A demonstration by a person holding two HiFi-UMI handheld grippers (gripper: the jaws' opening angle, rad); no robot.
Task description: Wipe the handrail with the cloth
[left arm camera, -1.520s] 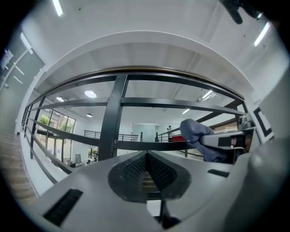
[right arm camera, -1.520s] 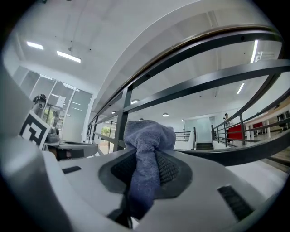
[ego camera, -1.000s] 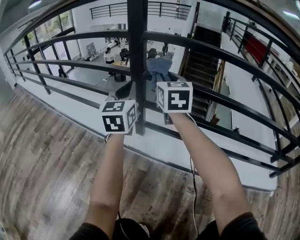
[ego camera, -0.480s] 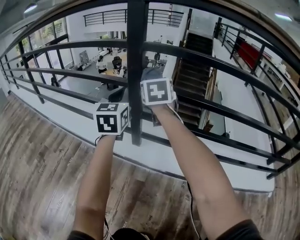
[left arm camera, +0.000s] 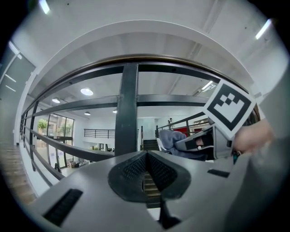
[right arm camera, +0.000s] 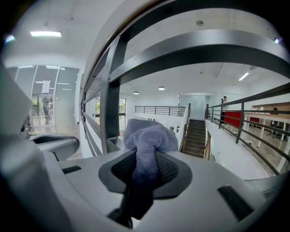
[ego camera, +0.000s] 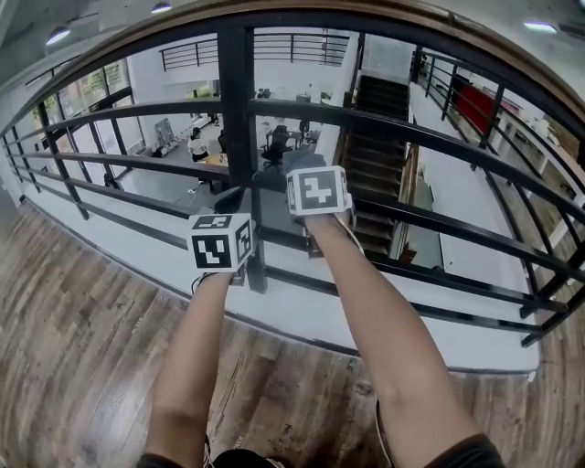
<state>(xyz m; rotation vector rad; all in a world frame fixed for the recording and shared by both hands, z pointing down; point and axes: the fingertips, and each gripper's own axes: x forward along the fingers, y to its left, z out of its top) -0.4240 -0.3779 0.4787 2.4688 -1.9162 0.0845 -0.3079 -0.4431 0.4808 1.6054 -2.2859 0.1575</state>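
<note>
The right tool [right arm camera: 145, 156] is clamped on a grey-blue cloth [right arm camera: 147, 136]; a bunched end bulges out past the tips and a tail hangs back through the pads. The left tool [left arm camera: 146, 158] has its jaws pressed together with nothing between them.

In the head view the right tool sits at 1 o'clock of the left one, both raised against the railing. The black upright post [ego camera: 239, 137] stands just at 9 o'clock of the cloth, with the left tool at its foot on the other side. The cloth is level with the middle cross bars [ego camera: 439, 137]; whether it touches one cannot be told. The wood-topped handrail [ego camera: 302, 11] arcs overhead at 12 o'clock, well apart from the cloth. A wooden floor [ego camera: 82, 311] lies below, and a dark staircase [ego camera: 377, 119] shows beyond the bars.
</note>
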